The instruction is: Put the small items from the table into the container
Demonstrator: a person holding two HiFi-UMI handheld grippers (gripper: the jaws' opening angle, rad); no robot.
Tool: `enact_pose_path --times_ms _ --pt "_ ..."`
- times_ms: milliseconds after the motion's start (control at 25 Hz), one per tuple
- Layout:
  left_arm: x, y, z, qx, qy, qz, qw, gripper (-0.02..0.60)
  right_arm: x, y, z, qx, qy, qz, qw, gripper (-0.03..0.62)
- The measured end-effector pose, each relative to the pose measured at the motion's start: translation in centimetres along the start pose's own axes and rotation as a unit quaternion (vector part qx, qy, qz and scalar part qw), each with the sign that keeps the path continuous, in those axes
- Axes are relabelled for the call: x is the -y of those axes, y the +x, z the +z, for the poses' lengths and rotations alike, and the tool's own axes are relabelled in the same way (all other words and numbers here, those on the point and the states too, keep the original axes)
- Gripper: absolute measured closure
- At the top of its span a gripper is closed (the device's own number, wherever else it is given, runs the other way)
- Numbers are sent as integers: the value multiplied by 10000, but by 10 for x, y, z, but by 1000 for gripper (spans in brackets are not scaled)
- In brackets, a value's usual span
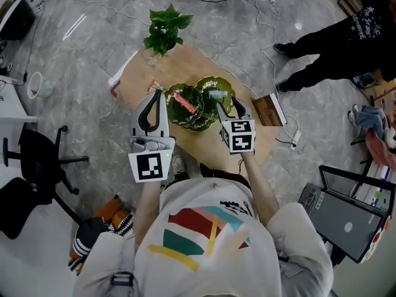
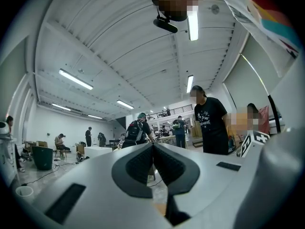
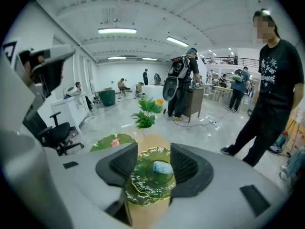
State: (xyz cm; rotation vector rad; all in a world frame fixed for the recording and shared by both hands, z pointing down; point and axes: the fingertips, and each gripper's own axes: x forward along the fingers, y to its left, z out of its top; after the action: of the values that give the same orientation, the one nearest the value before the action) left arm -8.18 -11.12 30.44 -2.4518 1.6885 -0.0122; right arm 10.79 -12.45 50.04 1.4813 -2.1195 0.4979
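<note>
A round, light wooden table (image 1: 192, 64) carried a leafy green potted plant (image 1: 164, 30) and two green leaf-shaped glass dishes. The left dish (image 1: 176, 120) held a red wrapped packet (image 1: 184, 103); the right dish (image 3: 142, 186) held a small pale-blue wrapped item (image 3: 162, 167). The right gripper (image 1: 229, 107) hung over that dish, jaws spread and empty. The left gripper (image 2: 153, 145) had its jaws pressed together on nothing.

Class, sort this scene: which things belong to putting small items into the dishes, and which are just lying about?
Job: gold-rimmed green leaf-shaped dish; pale blue packet in it; second green leaf dish holding red wrapped item; open right gripper.
Lying about: leafy green plant in clear vase; white power strip; black office chair.
</note>
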Motion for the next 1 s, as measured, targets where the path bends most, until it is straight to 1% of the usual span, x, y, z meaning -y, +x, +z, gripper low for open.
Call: enact_pose_path --times_ms 40,80,120,160,240,360,480,600,720,840,1000 --pt "0 -1 1 22 2 9 10000 574 -3 -7 8 171 11 116 9998 375" --pt "0 -2 3 42 1 20 10000 574 -5 -15 18 364 10 161 9992 394" --pt "0 -3 4 59 -3 31 10000 574 -4 -24 29 574 13 126 9983 512" --pt "0 -5 6 75 -1 41 10000 573 -3 -33 42 805 26 61 9967 575" --pt "0 -9 12 112 59 51 9999 574 -4 -55 70 1340 83 3 9909 580" --pt "-1 -12 23 191 209 62 9996 572 -8 -91 109 2070 53 -20 9783 580" --pt "0 -15 34 293 249 89 9992 574 -15 -118 134 2519 -70 -27 9677 580" --pt "0 -18 40 323 278 175 9989 574 -15 -135 146 2849 -67 -173 9584 580" --pt "-4 -22 41 264 197 305 9990 574 -16 -139 147 2961 -12 -193 9550 580" --pt "-7 -26 45 340 180 330 9987 574 -20 -136 143 2897 66 -44 9571 580" --pt "-12 -30 43 274 127 449 9985 574 -29 -132 136 2756 47 148 9611 580"
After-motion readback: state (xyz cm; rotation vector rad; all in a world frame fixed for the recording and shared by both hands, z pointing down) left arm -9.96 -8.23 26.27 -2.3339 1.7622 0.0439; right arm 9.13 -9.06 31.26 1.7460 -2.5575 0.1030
